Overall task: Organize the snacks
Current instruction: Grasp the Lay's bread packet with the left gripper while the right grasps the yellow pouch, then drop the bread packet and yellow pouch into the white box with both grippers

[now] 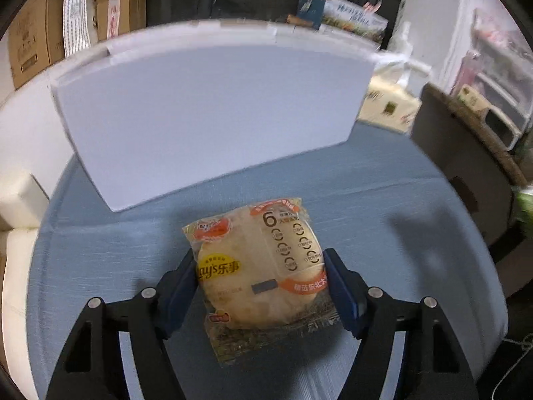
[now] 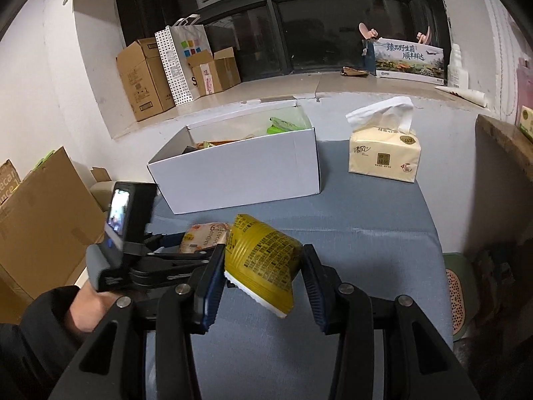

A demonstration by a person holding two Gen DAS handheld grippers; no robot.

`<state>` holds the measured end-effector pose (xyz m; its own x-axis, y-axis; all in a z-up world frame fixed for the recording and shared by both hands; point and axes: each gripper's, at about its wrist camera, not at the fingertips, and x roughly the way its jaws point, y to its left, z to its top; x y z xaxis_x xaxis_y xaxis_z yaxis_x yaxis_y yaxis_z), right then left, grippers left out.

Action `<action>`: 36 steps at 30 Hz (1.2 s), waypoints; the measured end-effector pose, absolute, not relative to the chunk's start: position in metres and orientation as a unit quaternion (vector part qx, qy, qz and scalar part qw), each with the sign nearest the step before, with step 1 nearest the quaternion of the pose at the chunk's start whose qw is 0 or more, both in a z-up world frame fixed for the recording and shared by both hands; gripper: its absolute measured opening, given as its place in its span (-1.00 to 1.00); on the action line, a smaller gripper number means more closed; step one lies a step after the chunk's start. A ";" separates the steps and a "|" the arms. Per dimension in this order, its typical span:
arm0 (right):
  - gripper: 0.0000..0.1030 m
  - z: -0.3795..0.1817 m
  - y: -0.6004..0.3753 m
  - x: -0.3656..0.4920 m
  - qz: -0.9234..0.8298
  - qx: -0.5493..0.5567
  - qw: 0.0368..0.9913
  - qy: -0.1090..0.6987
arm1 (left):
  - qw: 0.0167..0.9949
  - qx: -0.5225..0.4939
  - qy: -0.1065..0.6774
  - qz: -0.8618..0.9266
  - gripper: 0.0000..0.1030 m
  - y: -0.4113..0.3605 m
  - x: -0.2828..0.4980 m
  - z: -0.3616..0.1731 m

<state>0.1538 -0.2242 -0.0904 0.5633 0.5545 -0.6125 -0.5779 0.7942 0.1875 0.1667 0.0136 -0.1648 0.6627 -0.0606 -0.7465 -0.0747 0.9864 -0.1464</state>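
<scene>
Both grippers tilted downward, each with a packet between its jaws

Left gripper (image 1: 260,286) jaws flank a packet; right gripper (image 2: 263,283) jaws pinch one; a sleeved hand (image 2: 90,310) grips the left handle.

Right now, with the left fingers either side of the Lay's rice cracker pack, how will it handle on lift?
The Lay's pack is likely light: thin clear wrap over round crackers. Probably brittle, so squeeze gently. The glossy film may slip on the left gripper, and the loose sealed ends look floppy.
</scene>
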 end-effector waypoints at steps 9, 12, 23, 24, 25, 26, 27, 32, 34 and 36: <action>-0.07 -0.075 -0.201 0.175 0.335 -0.011 0.886 0.321 | 0.956 -0.090 0.277 -0.031 0.49 0.040 0.121 -0.048; -0.07 -0.058 -0.180 0.205 0.346 -0.001 0.886 0.309 | 0.965 -0.080 0.247 -0.025 0.49 0.062 0.141 -0.014; -0.06 -0.017 -0.077 0.353 0.351 -0.012 0.879 0.323 | 0.953 -0.084 0.290 0.008 0.51 0.133 0.287 -0.004; -0.03 -0.018 -0.071 0.361 0.354 -0.013 0.876 0.327 | 0.952 -0.082 0.296 0.011 0.68 0.131 0.297 -0.008; 0.08 -0.022 -0.065 0.372 0.364 -0.010 0.866 0.343 | 0.947 -0.082 0.311 0.014 0.85 0.134 0.307 -0.015; 0.51 -0.024 -0.061 0.379 0.366 -0.012 0.860 0.355 | 0.945 -0.084 0.315 0.015 1.00 0.136 0.309 -0.018; 0.80 -0.028 -0.056 0.385 0.344 -0.021 0.863 0.368 | 0.945 -0.085 0.315 0.014 1.00 0.139 0.310 -0.020; 1.00 -0.033 -0.074 0.388 0.326 0.021 0.873 0.363 | 0.949 -0.093 0.300 0.011 1.00 0.147 0.292 -0.025; 1.00 -0.033 -0.079 0.383 0.319 0.022 0.877 0.358 | 0.955 -0.086 0.284 0.013 1.00 0.146 0.283 -0.019; 1.00 -0.029 -0.080 0.377 0.310 0.009 0.885 0.346 | 0.962 -0.068 0.262 0.028 1.00 0.141 0.270 -0.010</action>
<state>0.3768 -0.0803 -0.0291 0.5681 0.5560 -0.6068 -0.5436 0.8071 0.2306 0.2696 0.1408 -0.0102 0.8607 0.0186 -0.5087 -0.0897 0.9892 -0.1156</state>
